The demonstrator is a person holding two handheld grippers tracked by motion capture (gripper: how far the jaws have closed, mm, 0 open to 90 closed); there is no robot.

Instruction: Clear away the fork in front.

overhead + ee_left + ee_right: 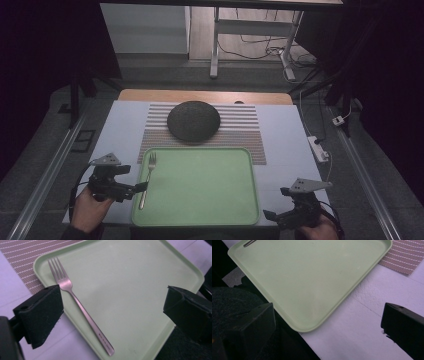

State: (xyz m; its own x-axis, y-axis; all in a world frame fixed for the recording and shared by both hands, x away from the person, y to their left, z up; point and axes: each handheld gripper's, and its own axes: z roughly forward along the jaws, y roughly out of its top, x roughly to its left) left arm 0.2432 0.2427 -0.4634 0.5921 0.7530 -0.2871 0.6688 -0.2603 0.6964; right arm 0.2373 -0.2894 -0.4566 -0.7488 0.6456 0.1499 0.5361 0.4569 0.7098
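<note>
The fork (147, 179) is seen lying flat along the left edge of the tray (210, 200). The left tool (141, 187) is held wide beside its handle; the right tool (268, 216) is held wide too.

Slim silver metal fork (148, 177), lying flat inside shallow pale green rectangular plastic tray (210, 195), along its left edge. Tines toward far side, handle end toward near-left corner, slightly slanted. Resting free on tray floor, close to rim. Tray flat on white bench (285, 135), partly overlapping striped placemat (240, 131).
</note>
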